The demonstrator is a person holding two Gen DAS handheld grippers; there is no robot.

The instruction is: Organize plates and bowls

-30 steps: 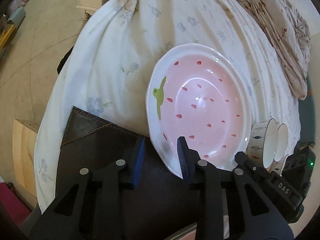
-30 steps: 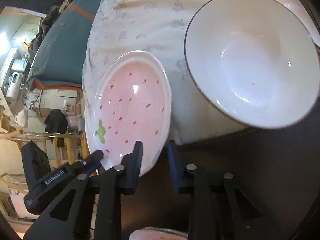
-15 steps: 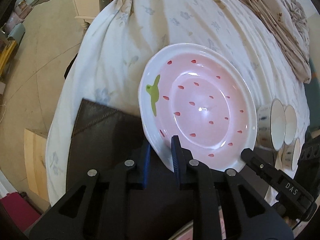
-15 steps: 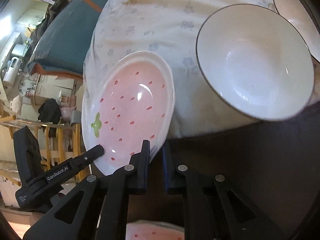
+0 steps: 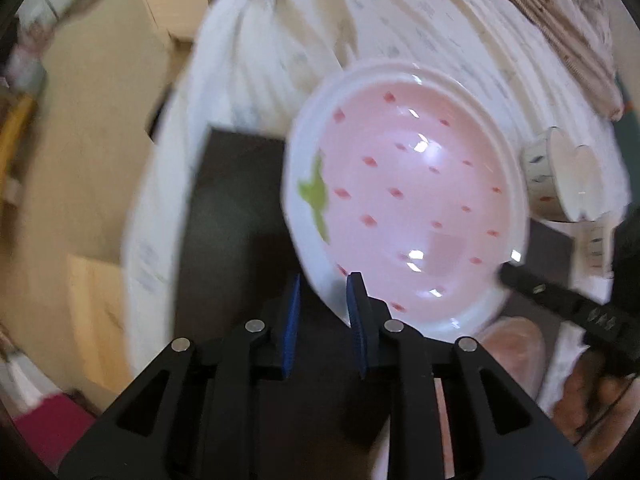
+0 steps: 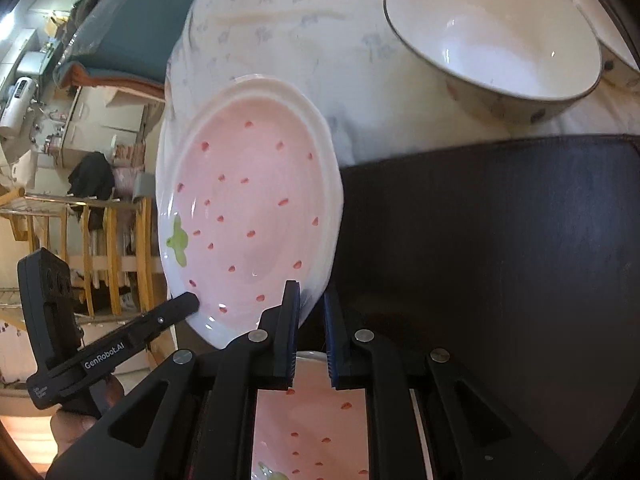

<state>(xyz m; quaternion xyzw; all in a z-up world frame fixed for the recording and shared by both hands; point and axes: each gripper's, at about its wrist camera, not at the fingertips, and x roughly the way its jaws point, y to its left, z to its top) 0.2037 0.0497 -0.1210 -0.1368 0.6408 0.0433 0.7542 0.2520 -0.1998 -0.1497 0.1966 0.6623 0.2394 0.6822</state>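
Left wrist view is blurred, yet the biggest thing is plain: a white cloth with a faint blue flower print (image 5: 276, 60) draped over the table. On it lies a dark brown leather-look mat (image 5: 228, 216), seen too from the right wrist (image 6: 500, 248). A brown patterned fabric (image 5: 552, 20) is bunched at the far side of the table.

Over the mat's edge hangs the pink strawberry-shaped ceramic plate with red seed spots, a green leaf mark and a white rim (image 5: 412, 208), tilted and clear of the cloth, held between the two grippers. From the right wrist it stands steeply on edge (image 6: 248, 216). A second pink strawberry plate (image 6: 316, 416) lies flat below the right gripper.

A large white ceramic bowl with a thin dark rim (image 6: 496, 36) sits on the cloth beyond the mat, with another bowl's edge (image 6: 616, 40) just behind it. Small white cups with blue and red leaf marks (image 5: 560, 176) stand together near the lifted plate's right side.

The left gripper (image 5: 322, 292) has the plate's near rim between its blue pads; its jaws are opening slightly, and the right pad lies against the inner face. The right gripper (image 6: 310, 300) pinches the plate's lower rim tight between its blue pads. A hand (image 6: 80, 412) shows under the left gripper's handle.
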